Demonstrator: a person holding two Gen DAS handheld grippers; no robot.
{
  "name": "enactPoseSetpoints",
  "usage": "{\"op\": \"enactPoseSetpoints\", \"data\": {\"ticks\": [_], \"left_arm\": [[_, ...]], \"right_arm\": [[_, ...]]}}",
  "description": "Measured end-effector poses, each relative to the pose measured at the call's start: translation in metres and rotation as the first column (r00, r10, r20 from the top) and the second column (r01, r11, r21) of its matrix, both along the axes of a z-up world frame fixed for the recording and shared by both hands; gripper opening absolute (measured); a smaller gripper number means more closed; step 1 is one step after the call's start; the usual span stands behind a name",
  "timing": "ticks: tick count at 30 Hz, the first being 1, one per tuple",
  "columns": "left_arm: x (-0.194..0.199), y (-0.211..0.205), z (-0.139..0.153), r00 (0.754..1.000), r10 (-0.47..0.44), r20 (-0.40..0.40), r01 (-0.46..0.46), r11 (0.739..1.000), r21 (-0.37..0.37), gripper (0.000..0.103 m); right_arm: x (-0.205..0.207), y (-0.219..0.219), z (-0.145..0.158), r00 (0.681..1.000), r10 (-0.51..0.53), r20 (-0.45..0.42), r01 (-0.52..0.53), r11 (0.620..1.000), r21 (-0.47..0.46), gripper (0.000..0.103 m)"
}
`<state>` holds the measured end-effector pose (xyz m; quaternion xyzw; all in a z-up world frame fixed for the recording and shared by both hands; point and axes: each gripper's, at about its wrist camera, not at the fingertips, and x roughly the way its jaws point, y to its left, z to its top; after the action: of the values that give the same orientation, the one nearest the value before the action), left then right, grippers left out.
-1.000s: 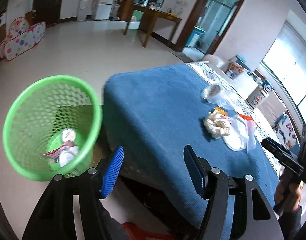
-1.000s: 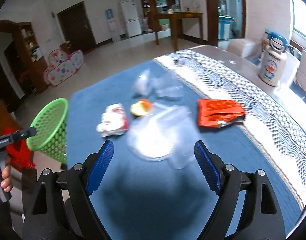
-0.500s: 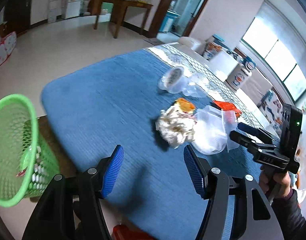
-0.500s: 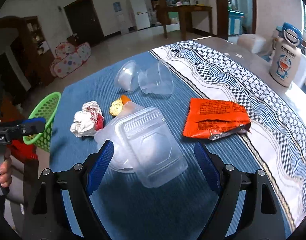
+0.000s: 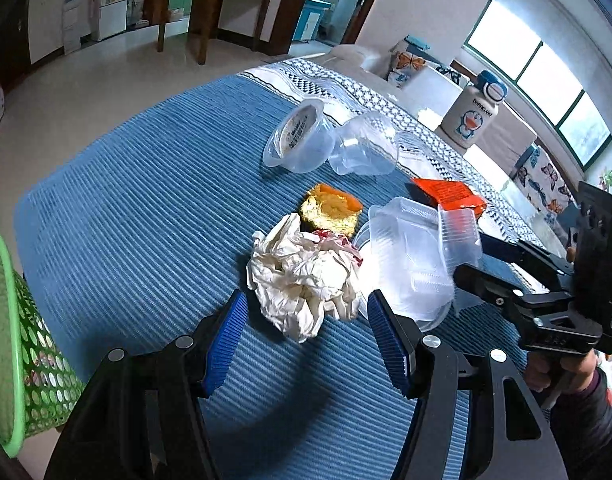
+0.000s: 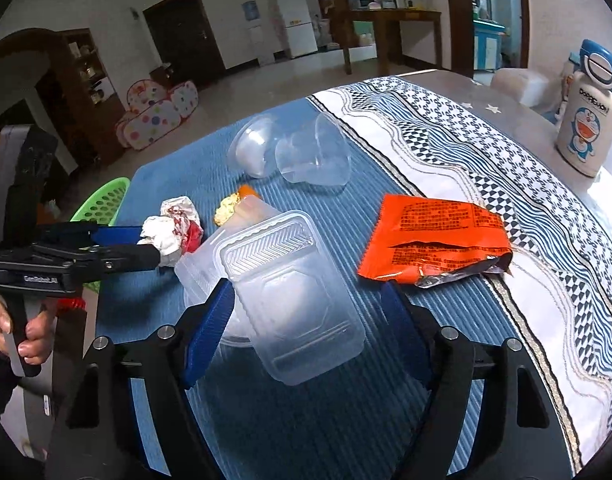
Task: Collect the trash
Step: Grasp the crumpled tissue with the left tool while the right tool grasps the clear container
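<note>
Listing the trash on the bench (image 5: 118, 208), which is covered with a blue ribbed cloth:

- Crumpled white paper wad (image 5: 306, 276), red-stained on one side, lying just ahead of the left hand-held gripper (image 5: 306, 340). Jaws apart, nothing gripped; whether the blue pads touch the wad cannot be told.
- Clear rectangular plastic container (image 6: 290, 296), resting tilted on a round clear lid, long axis running away from the right hand-held gripper (image 6: 306, 328), near corner pointing at the camera. Jaws have just been closing, the container between them; a gap shows on the right pad's side, so it is not yet clamped.
- Gold foil wrapper with orange food scrap (image 5: 331, 210), touching the wad's far side.
- Two clear plastic cups (image 5: 333, 144), on their sides, mouths facing opposite ways, beyond the foil.
- Orange snack packet (image 6: 433, 236), torn open, flat, long axis across the right wrist view.
- Green perforated wastebasket (image 5: 14, 344), beside the bench's left edge.
- Doraemon bottle (image 6: 585, 124), upright, at the far right.
</note>
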<state>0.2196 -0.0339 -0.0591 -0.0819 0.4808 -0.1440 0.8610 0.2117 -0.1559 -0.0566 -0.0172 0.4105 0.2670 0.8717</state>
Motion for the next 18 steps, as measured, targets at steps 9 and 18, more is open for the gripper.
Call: {"op": "enactPoseSetpoints", "data": {"ticks": [9, 18], "left_arm": [[0.002, 0.004, -0.006, 1.0, 0.002, 0.003, -0.002, 1.0, -0.021, 0.048], [-0.009, 0.014, 0.0, 1.0, 0.016, 0.026, -0.015, 0.999, -0.037, 0.041]], "right_arm": [[-0.002, 0.001, -0.003, 1.0, 0.03, -0.004, -0.03, 1.0, -0.003, 0.064], [-0.009, 0.002, 0.004, 1.0, 0.011, 0.023, -0.01, 1.0, -0.013, 0.052]]}}
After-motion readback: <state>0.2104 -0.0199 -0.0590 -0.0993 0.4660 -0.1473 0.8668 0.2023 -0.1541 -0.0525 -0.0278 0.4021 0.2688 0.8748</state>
